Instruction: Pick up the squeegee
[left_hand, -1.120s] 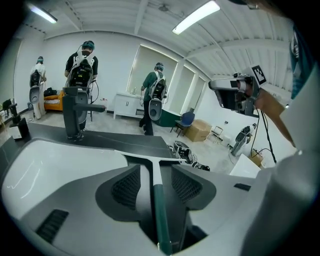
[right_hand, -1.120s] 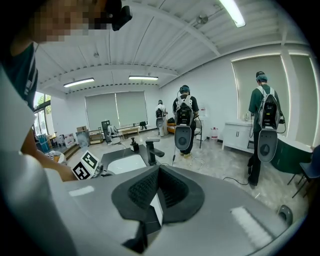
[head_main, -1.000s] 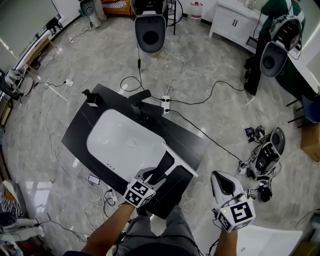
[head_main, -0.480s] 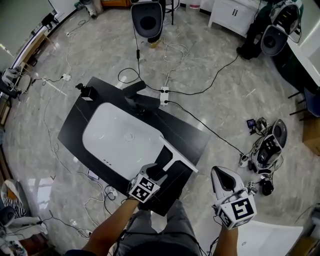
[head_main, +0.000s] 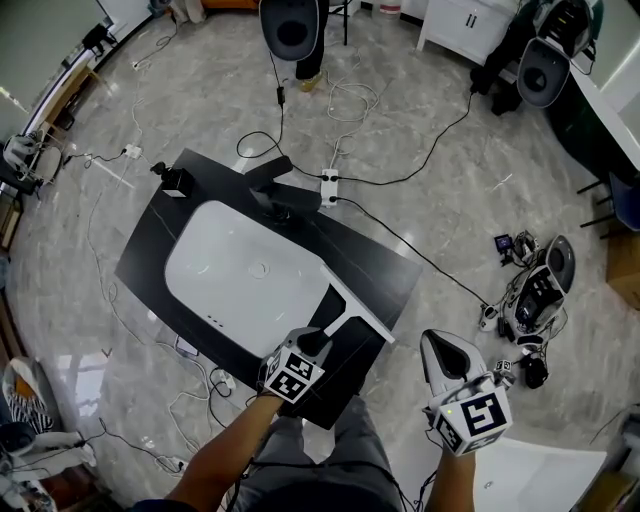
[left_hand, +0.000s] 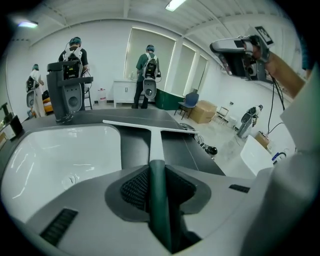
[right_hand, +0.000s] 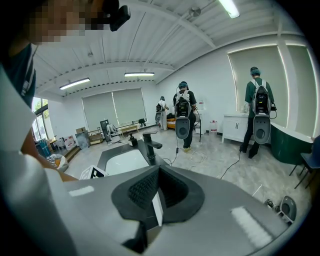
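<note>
1. Left forearm (head_main: 228, 452) reaches forward from the lower edge of the head view. My left gripper (left_hand: 156, 172) is pitched downward onto the near corner of the black desk (head_main: 385, 272).
2. Left jaws: closing, with the dark green handle of the squeegee (left_hand: 150, 132) between them. The handle fills the gap between the pads.
3. Right gripper (head_main: 447, 362): held off the desk, above the marble floor (head_main: 450, 200), aimed closer to level. Its jaws are drawn together, with nothing gripped.
4. Squeegee position: flat on the desk, just right of the white basin (head_main: 245, 275).
5. Squeegee axis: the handle runs straight away from my left jaws. The blade crosses the far end at a right angle, forming a T, and lies along the basin's right rim.
6. Squeegee appearance: dark green grip, narrow white neck, long thin white blade.
7. Beyond the basin, a black faucet (head_main: 272, 190) stands at the desk's far edge.
</note>
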